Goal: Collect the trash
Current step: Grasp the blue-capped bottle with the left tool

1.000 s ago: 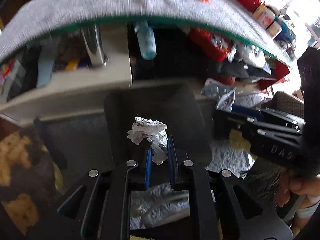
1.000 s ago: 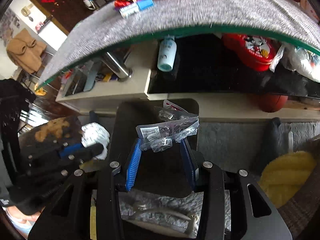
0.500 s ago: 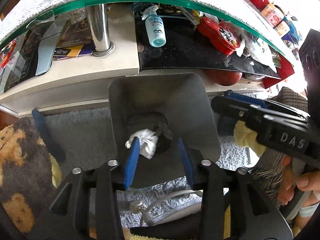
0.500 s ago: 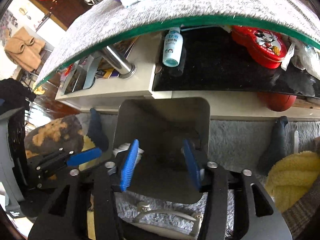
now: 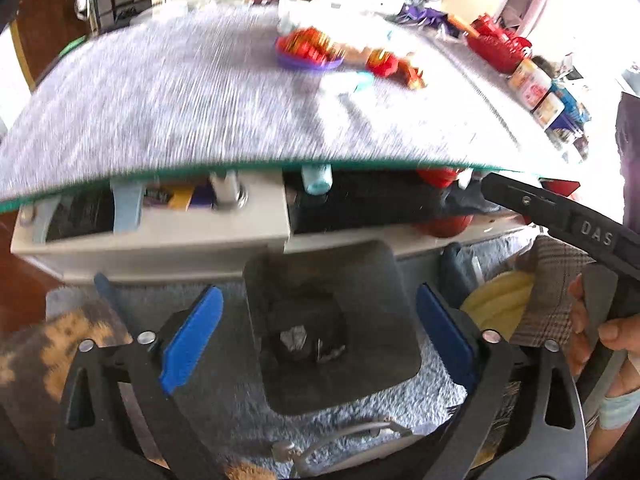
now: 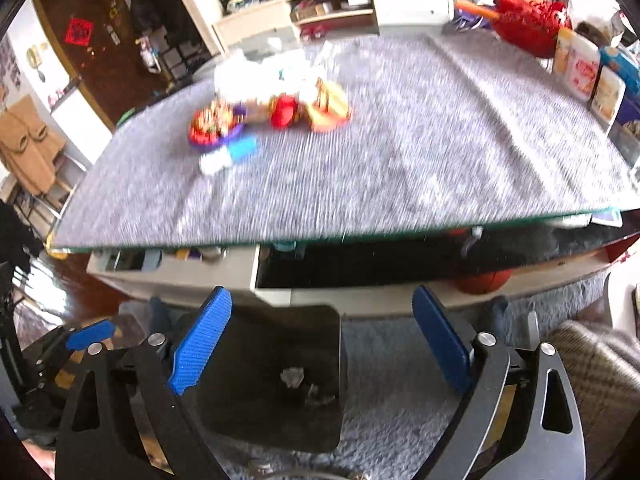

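Observation:
A dark grey bin (image 5: 384, 292) (image 6: 276, 328) stands on the carpet in front of the glass table. Deep inside it lie a crumpled white paper (image 5: 294, 338) (image 6: 293, 377) and a clear plastic wrapper (image 5: 331, 351) (image 6: 319, 394). My left gripper (image 5: 318, 292) hangs above the bin, its jaws opening wide with nothing between them. My right gripper (image 6: 322, 294) is also above the bin, jaws opening and empty. On the grey mat (image 5: 180, 100) (image 6: 420, 140) lie blurred red and orange wrappers (image 5: 394, 65) (image 6: 304, 110) beside a purple bowl (image 5: 308, 51) (image 6: 214, 125).
A low shelf (image 5: 160, 236) under the glass holds bottles and books. Jars (image 6: 580, 68) and a red basket (image 6: 528, 26) line the table's right edge. A yellow cushion (image 5: 496, 296) and a hand (image 5: 618, 334) holding the other gripper are to the right of the bin.
Both grippers let go: the paper and the plastic wrapper dropped into the bin. Both jaws opened wide, and both grippers rose and tilted up, bringing the table top into view.

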Motion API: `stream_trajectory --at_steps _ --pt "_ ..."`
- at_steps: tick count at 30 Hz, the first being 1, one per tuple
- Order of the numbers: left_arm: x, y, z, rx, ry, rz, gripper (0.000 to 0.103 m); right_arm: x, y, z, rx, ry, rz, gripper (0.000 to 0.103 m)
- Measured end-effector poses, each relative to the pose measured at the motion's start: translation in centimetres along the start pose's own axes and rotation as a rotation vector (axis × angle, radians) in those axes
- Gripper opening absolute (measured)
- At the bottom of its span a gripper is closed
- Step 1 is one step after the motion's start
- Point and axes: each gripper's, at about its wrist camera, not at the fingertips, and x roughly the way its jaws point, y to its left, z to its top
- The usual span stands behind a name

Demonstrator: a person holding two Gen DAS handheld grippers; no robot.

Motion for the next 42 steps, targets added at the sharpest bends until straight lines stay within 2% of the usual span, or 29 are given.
stream_trajectory --at_steps 9,19,21,25,29,33,36,38,42 --pt "-0.5 -0.3 5.3 0.025 -0.061 0.028 0.095 -0.1 0.1 5.2 -0.031 -0.063 0.009 0.093" --pt "1.1 0.2 10.5 0.052 -0.106 0.036 0.094 2.7 0.6 9.4 -0.058 -0.068 0.029 0.092" --pt "1.9 0.0 11.4 0.067 -0.11 0.03 0.089 3.4 0.6 10.0 -0.058 -0.062 0.036 0.087" --pt "3.9 -0.5 12.8 0.094 -0.088 -0.007 0.078 4.9 0.6 10.8 -0.044 -0.039 0.071 0.069" --pt "6.2 -0.6 13.6 0.096 -0.05 -0.04 0.059 6.0 0.4 11.3 -0.029 -0.024 0.1 0.047" --pt "7.8 -0.6 14.0 0.098 -0.028 -0.055 0.052 6.6 0.3 11.5 -0.023 -0.018 0.113 0.042" --pt "8.4 -0.8 14.3 0.105 -0.032 -0.06 0.052 6.8 0.3 11.6 -0.025 -0.02 0.116 0.039" --pt "8.6 -0.9 14.7 0.106 -0.036 -0.062 0.05 6.9 0.4 11.6 -0.03 -0.018 0.12 0.034" --pt "8.9 -0.8 15.1 0.112 -0.04 -0.064 0.036 7.2 0.7 11.5 -0.039 -0.008 0.126 0.027"
